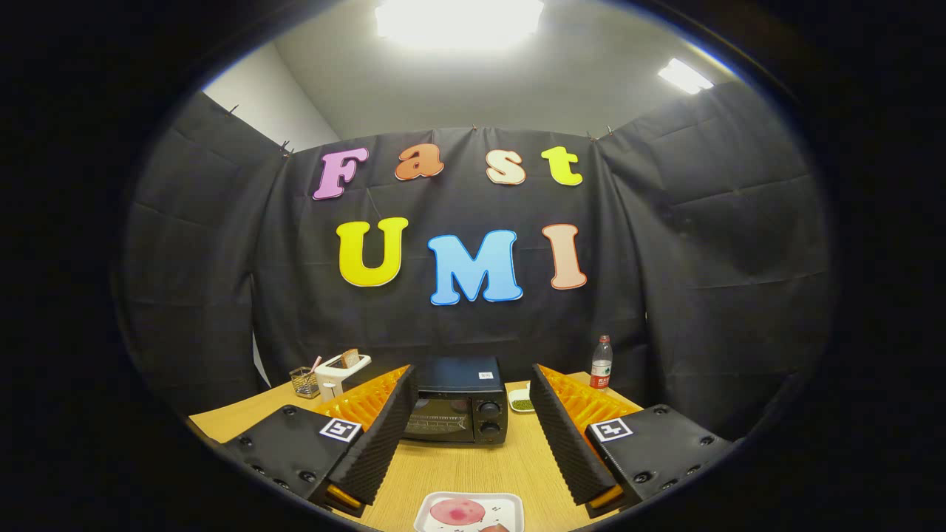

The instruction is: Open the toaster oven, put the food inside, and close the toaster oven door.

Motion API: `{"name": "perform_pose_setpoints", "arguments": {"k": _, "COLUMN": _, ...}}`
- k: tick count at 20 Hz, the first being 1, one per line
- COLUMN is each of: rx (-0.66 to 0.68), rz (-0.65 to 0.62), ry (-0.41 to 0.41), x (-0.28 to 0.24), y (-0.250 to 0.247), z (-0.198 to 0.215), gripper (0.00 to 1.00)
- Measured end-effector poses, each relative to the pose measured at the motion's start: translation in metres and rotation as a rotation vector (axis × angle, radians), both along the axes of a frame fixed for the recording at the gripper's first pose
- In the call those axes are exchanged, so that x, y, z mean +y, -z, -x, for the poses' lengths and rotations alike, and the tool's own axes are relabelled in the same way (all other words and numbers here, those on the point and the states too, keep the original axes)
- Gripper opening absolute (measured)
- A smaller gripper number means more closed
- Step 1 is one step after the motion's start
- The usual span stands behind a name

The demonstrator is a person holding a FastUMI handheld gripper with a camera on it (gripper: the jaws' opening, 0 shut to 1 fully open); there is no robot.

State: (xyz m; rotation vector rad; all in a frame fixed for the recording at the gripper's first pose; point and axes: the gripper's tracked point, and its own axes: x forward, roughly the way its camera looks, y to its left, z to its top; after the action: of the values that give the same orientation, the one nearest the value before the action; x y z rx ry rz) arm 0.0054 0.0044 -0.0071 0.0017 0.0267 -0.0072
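Observation:
A black toaster oven [457, 410] stands on the wooden table [473, 469], beyond my fingers and framed between them; its glass door is closed and two knobs sit on its right side. A white square plate [470, 512] with a pink slice of food [457, 510] lies close below, between the bases of my fingers. My gripper [473, 395] is open, with nothing between its fingers, held above the table and short of the oven.
A white toaster [341, 372] with bread in it and a wire holder [304, 381] stand at the back left. A small dish of green bits [522, 404] lies right of the oven, and a red-labelled bottle [601, 363] stands behind it.

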Motion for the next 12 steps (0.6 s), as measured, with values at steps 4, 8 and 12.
{"name": "perform_pose_setpoints", "arguments": {"k": 4, "rx": 0.004, "rz": -0.006, "ry": 0.000, "x": 0.002, "y": 0.002, "z": -0.003, "gripper": 0.97}}
{"name": "perform_pose_setpoints", "arguments": {"k": 8, "rx": 0.002, "rz": -0.017, "ry": -0.006, "x": 0.008, "y": 0.001, "z": -0.011, "gripper": 0.97}}
{"name": "perform_pose_setpoints", "arguments": {"k": 12, "rx": 0.006, "rz": -0.027, "ry": -0.025, "x": 0.021, "y": 0.001, "z": -0.026, "gripper": 0.97}}
